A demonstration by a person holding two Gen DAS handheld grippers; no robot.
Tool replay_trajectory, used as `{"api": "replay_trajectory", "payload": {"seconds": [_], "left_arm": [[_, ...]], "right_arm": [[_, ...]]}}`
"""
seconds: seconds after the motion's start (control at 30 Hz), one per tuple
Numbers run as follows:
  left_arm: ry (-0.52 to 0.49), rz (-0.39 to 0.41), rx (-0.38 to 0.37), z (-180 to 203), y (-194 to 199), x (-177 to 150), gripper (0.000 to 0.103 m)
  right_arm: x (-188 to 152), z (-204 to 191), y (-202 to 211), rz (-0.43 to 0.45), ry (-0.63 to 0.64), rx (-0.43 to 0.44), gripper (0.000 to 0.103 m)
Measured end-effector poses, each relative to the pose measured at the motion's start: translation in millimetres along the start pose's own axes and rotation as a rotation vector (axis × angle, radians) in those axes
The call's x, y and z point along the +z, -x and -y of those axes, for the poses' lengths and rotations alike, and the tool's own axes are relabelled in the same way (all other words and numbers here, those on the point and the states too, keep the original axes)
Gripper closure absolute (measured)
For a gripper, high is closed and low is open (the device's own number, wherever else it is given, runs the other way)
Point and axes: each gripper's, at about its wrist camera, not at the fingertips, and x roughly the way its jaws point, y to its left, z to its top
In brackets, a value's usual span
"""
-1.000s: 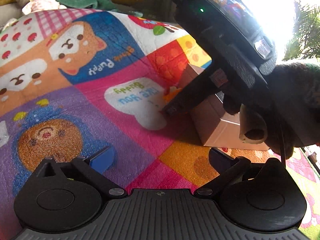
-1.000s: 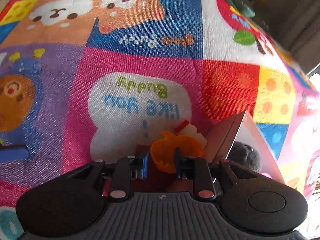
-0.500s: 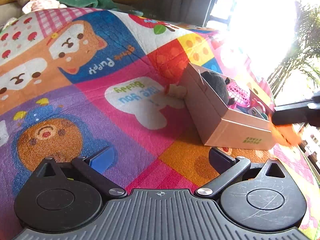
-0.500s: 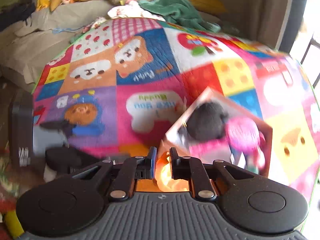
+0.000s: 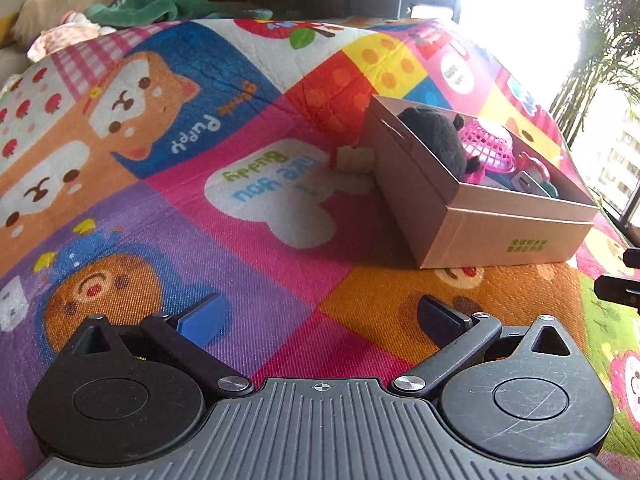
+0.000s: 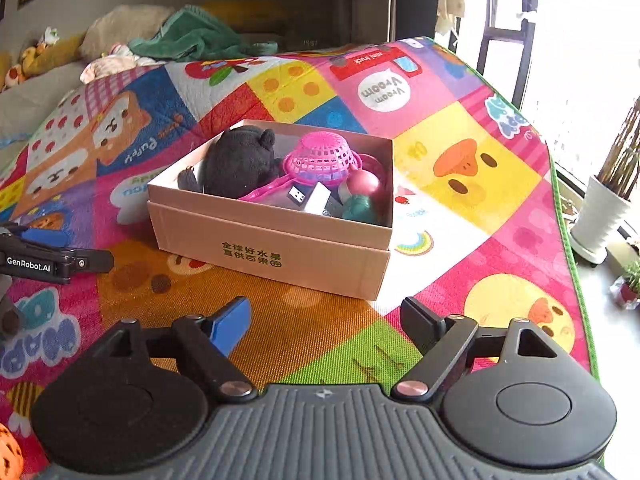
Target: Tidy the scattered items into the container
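Observation:
A tan cardboard box [image 6: 276,256] stands on the colourful play mat and holds a black plush [image 6: 236,160], a pink basket [image 6: 320,158] and several small toys. The box also shows in the left wrist view [image 5: 500,236], with a small white and red item [image 5: 352,158] on the mat against its far side. My right gripper [image 6: 324,320] is open and empty, in front of the box. An orange toy [image 6: 10,456] lies at the bottom left corner of the right wrist view. My left gripper [image 5: 320,318] is open and empty, left of the box.
The play mat [image 6: 480,184] ends at a green border on the right, with a white plant pot [image 6: 600,216] beyond it by the window. Cushions and a green cloth [image 5: 148,4] lie at the mat's far edge.
My right gripper held the orange toy, swung back from the box's far side to in front of it and opened; the toy now lies at the lower left. My left gripper stayed put.

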Motion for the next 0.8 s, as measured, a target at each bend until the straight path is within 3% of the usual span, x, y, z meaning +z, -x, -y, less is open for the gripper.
{"api": "replay_trajectory", "payload": {"seconds": [0.13, 0.3, 0.5, 0.63, 0.8], "left_arm": [[-0.009, -0.004, 0.011, 0, -6, 4, 0.000], [-0.017, 0.019, -0.012, -3, -12, 15, 0.000], [-0.085, 0.154, 0.009, -9, -41, 74, 0.000], [-0.109, 0.134, 0.001, -11, -82, 108, 0.000], [-0.294, 0.180, -0.072, -12, -99, 119, 0.000]], "right_arm": [[-5, 5, -11, 0.004, -0.046, 0.005, 0.007], [-12, 11, -24, -0.024, -0.099, -0.007, 0.005], [-14, 10, -29, -0.041, -0.104, 0.012, 0.000], [-14, 11, -33, -0.063, -0.118, 0.011, 0.000], [-15, 14, -35, -0.071, -0.137, 0.011, 0.000]]}}
